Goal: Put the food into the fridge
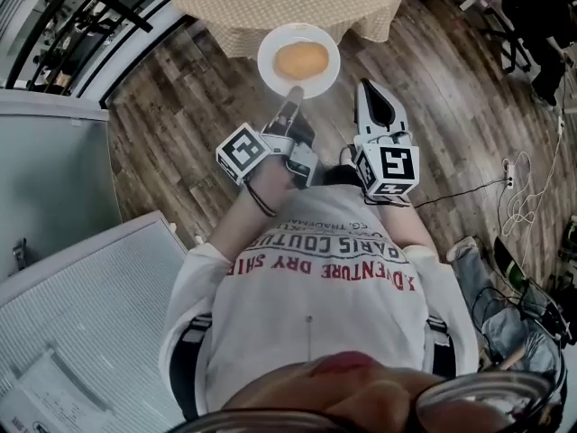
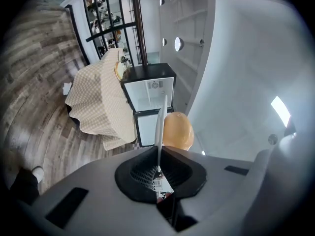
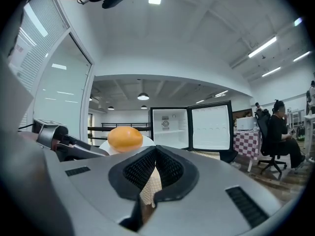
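Note:
A white plate [image 1: 298, 61] with an orange-brown bun [image 1: 301, 59] on it hangs above the wood floor, just in front of the round table. My left gripper [image 1: 293, 93] is shut on the plate's near rim. In the left gripper view the plate [image 2: 160, 124] shows edge-on between the pads, with the bun [image 2: 178, 131] beyond. My right gripper [image 1: 370, 93] is to the right of the plate, apart from it, shut with nothing in it. From the right gripper [image 3: 155, 149] I see the bun [image 3: 125, 137] to the left. Ahead stands a small fridge [image 3: 170, 127] with its door [image 3: 211, 126] swung open.
The table under a checkered cloth [image 1: 297, 3] lies ahead of the plate. A large white cabinet [image 1: 54, 179] stands at my left. Cables [image 1: 514, 197] trail on the floor at right. A person sits on a chair [image 3: 278, 132] by another checkered table, far right.

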Tool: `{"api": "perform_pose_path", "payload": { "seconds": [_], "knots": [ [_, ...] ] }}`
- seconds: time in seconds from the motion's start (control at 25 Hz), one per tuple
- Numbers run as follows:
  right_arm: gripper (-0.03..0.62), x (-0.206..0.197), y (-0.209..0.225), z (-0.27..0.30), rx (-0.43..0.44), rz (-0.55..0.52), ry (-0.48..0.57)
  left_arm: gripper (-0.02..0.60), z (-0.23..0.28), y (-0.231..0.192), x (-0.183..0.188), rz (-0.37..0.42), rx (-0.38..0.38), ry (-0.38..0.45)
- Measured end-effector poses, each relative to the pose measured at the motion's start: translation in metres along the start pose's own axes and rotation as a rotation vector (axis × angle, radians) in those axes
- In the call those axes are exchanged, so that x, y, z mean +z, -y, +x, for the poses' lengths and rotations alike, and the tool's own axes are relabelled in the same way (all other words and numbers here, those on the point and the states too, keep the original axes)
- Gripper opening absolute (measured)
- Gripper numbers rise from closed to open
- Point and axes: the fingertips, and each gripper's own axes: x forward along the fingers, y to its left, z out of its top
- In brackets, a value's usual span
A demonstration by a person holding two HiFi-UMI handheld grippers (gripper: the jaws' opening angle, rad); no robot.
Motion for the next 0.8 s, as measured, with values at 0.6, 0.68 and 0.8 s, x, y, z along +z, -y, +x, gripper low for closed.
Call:
{"api": "perform_pose_path", "payload": {
  "seconds": [0.6, 0.68, 0.8],
  "knots": [
    [0.021, 0.026, 0.163, 0.103, 0.220, -0.044, 0.013, 0.034, 0.188, 0.005, -0.021, 0.003, 0.003, 0.181],
    [0.022, 0.024, 0.181, 0.119, 0.229, -0.039, 0.004, 0.034, 0.208, 0.000, -0.018, 0.002, 0.029, 0.197],
    [0.021, 0.019, 0.200, 0.138, 0.239, -0.009, -0.013, 0.034, 0.229, -0.004, -0.011, -0.004, 0.046, 0.211]
  ]
}}
